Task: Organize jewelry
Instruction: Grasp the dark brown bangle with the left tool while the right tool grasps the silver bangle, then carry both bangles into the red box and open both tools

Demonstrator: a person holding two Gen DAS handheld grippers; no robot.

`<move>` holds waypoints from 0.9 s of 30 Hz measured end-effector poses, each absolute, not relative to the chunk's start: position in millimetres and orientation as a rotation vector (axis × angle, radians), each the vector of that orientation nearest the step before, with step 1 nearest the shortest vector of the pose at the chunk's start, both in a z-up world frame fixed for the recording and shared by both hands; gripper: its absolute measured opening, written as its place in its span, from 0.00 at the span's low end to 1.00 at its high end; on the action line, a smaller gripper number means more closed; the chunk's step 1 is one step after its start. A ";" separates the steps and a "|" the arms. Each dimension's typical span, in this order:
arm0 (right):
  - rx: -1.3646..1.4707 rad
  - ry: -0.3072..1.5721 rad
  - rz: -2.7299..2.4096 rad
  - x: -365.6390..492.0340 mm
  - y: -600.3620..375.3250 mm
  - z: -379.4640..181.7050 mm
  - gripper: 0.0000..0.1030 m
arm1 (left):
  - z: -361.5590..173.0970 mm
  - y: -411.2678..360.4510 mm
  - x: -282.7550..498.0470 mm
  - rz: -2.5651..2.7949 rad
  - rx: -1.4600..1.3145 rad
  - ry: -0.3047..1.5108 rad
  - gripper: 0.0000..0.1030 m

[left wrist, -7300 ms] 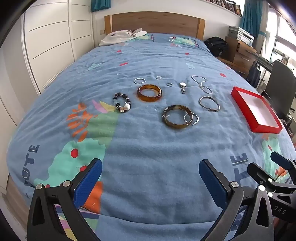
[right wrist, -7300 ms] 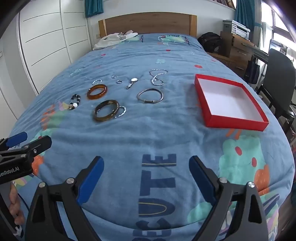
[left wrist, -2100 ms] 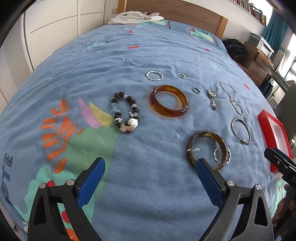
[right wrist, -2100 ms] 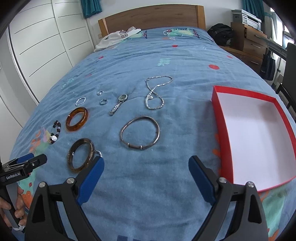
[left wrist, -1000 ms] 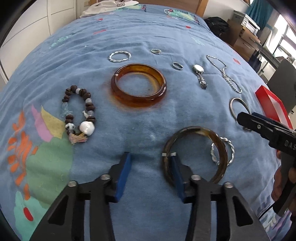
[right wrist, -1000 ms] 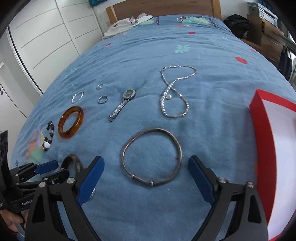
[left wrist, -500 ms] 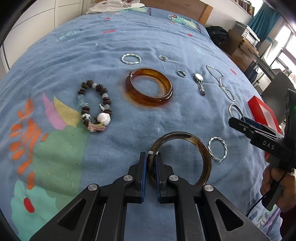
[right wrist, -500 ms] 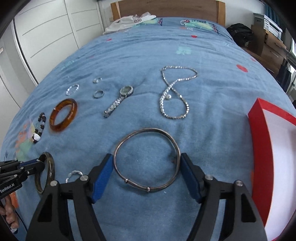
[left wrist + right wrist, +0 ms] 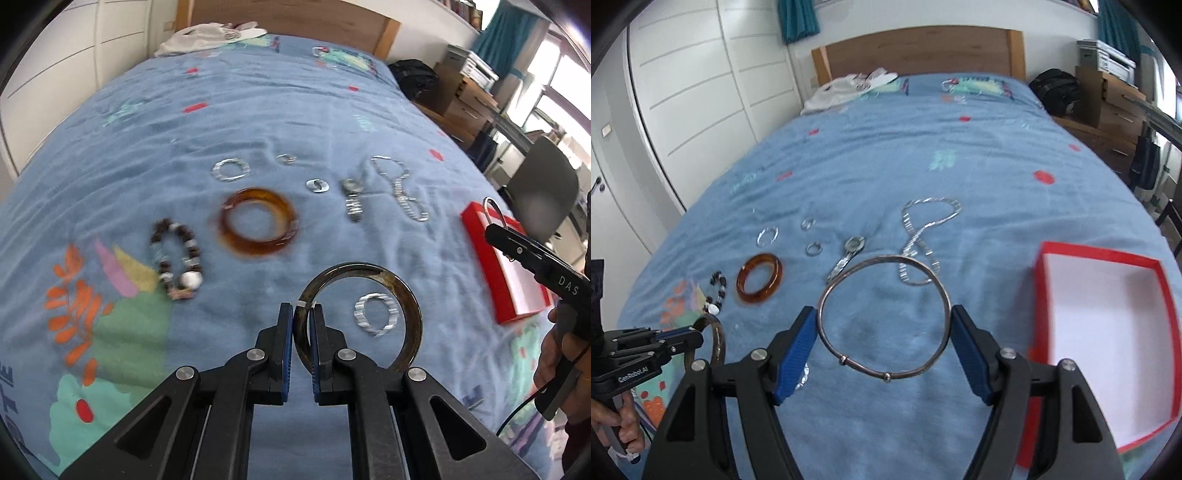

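Above the bedspread [image 9: 258, 110], "GenRobot.AI" left hand-held gripper [image 9: 303, 321] pinches dark bangle [image 9: 406, 295]; "DAS" right hand-held gripper [image 9: 882, 332] clasps silver bangle [image 9: 938, 288].

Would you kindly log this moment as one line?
left gripper: shut on dark bangle | right gripper: shut on silver bangle | red box: empty

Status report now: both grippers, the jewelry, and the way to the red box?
Left gripper shut on dark bangle. Right gripper shut on thin silver bangle across its width. Red box empty, nothing blocking it.
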State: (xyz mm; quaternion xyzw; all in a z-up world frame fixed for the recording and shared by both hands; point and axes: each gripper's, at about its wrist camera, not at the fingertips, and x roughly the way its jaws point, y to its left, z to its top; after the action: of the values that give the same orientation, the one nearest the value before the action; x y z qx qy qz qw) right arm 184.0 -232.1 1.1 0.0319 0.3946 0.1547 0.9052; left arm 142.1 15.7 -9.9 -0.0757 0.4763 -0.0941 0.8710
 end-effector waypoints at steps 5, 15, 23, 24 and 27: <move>0.071 0.795 0.252 174.9 -285.2 19.1 0.68 | 0.3 -20.7 153.7 -0.263 -0.166 1.003 0.08; 0.031 0.847 0.225 194.7 -389.1 20.8 0.68 | 18.6 -144.5 200.7 -0.452 -0.107 0.988 0.08; -0.025 0.910 0.353 230.7 -445.3 2.5 0.68 | 8.8 -246.3 250.0 -0.573 -0.023 1.000 0.08; -0.040 0.917 0.368 234.1 -448.2 0.2 0.68 | 5.1 -257.4 255.4 -0.583 -0.013 1.003 0.08; -0.094 0.945 0.424 246.1 -454.8 -11.3 0.68 | -3.8 -278.7 265.0 -0.602 0.014 1.014 0.08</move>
State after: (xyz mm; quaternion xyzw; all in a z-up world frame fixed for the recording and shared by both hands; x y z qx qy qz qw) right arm 246.1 -454.8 -11.3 -0.0451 0.4515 0.2028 0.8677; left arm 265.0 -278.7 -3.8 0.0066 0.4780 -0.2838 0.8312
